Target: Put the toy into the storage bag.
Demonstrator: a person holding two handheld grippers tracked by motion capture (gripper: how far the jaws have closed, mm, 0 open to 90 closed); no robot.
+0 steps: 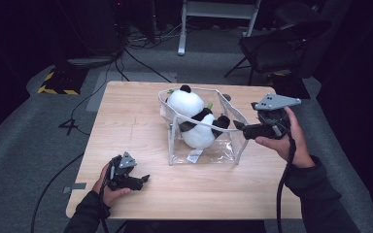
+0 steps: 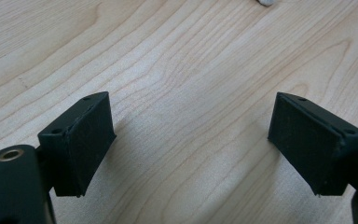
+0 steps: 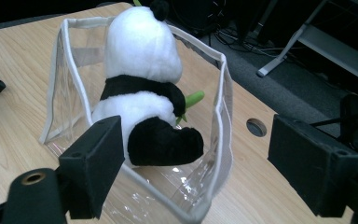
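A black-and-white panda plush (image 1: 196, 121) sits inside a clear plastic bag with white trim (image 1: 209, 150) at the middle of the wooden table (image 1: 126, 121). The right gripper view has the panda (image 3: 140, 60) seen from the side, holding a green stalk (image 3: 193, 100) within the bag (image 3: 223, 93). My right gripper (image 1: 238, 127) hovers at the bag's right rim; its jaws (image 3: 196, 149) stand open around the bag's near corner, not closed on it. My left gripper (image 1: 144, 179) rests low near the table's front left, open over bare wood (image 2: 191, 126).
A round cable hole (image 3: 256, 127) lies in the tabletop beyond the bag. Behind the table stand a dark chair (image 1: 277, 48) and a white desk frame (image 1: 213, 14). Cables (image 1: 141, 43) run over the grey floor, with yellow-black tape (image 1: 58, 90) at the left.
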